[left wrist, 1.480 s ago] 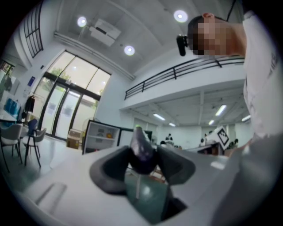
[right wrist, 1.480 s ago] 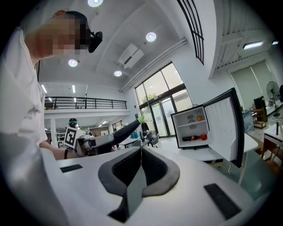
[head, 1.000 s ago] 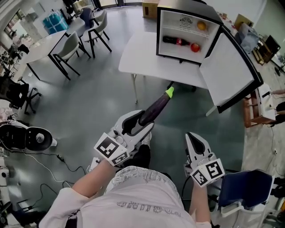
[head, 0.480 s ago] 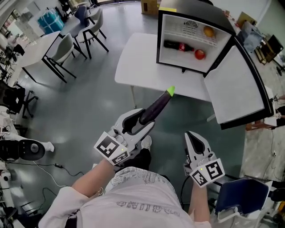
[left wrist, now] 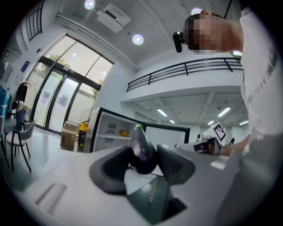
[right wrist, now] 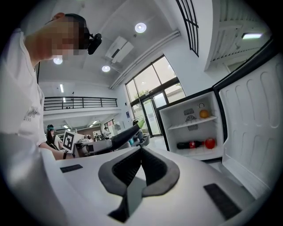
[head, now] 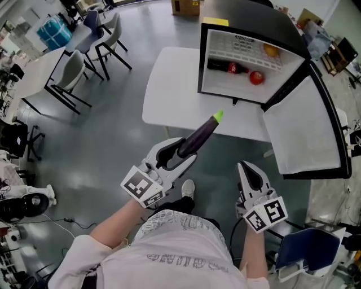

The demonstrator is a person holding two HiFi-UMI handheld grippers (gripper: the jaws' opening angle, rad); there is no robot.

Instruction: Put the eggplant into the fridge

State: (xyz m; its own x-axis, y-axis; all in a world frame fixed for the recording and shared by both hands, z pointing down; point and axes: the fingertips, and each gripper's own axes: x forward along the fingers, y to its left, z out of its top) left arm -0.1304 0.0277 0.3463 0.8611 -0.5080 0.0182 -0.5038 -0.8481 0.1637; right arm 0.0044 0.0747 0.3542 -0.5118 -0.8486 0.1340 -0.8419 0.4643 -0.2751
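A long dark purple eggplant (head: 200,135) with a green stem end juts forward from my left gripper (head: 179,153), which is shut on its thick end. In the left gripper view the eggplant (left wrist: 141,150) sits squeezed between the two dark pads and points at the fridge (left wrist: 110,132). The black mini fridge (head: 248,17) stands on a white table (head: 169,84) ahead, its door (head: 307,130) swung wide to the right. My right gripper (head: 251,176) hangs beside the left one, jaws shut on nothing (right wrist: 142,148), facing the fridge (right wrist: 194,128).
Inside the fridge lie a cola bottle (head: 225,66), a red fruit (head: 256,78) and an orange (head: 271,51). Tables and chairs (head: 73,73) stand at the far left. A blue chair (head: 307,242) is at the lower right, close to my right arm.
The fridge and its table have come closer and lower in the head view as I walk toward them. Both grippers keep their pose, and the eggplant stays gripped.
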